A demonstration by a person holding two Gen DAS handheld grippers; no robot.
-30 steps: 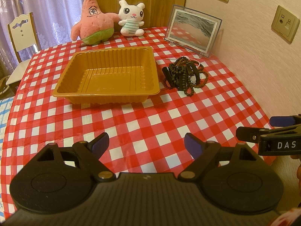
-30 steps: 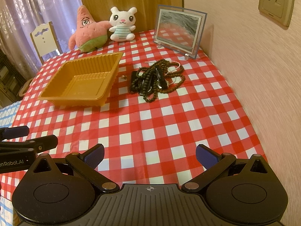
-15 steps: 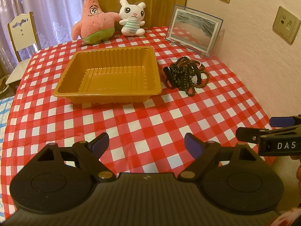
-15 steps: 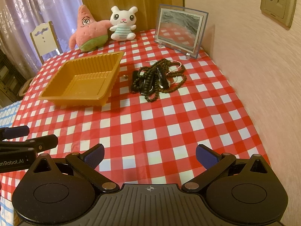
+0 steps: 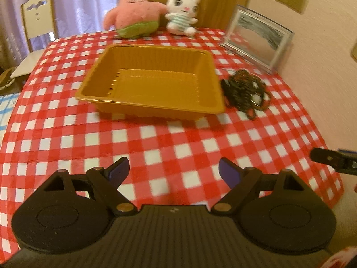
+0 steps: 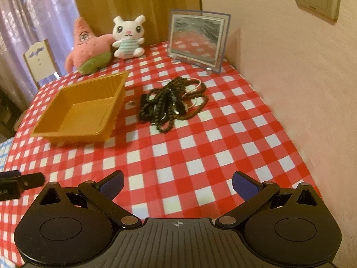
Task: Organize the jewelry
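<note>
One shallow rectangular amber plastic tray (image 6: 78, 114), nothing lying in it, on a table under a red-and-white checked cloth (image 6: 200, 147). One tangled heap of dark beaded strands (image 6: 171, 102), strand count not separable, with a pale ring or bangle partly under it; lies on the cloth just beside the tray's right wall, apart from it. Heap lies ahead of the right gripper (image 6: 177, 185), slightly left of its centreline, well apart; ahead and well to the right of the left gripper (image 5: 174, 170). Right gripper judged the nearer. Heap's longer spread runs roughly crosswise in the right view. Both grippers spread wide, holding nothing. Two plush toys, one framed picture, at the far edge.
</note>
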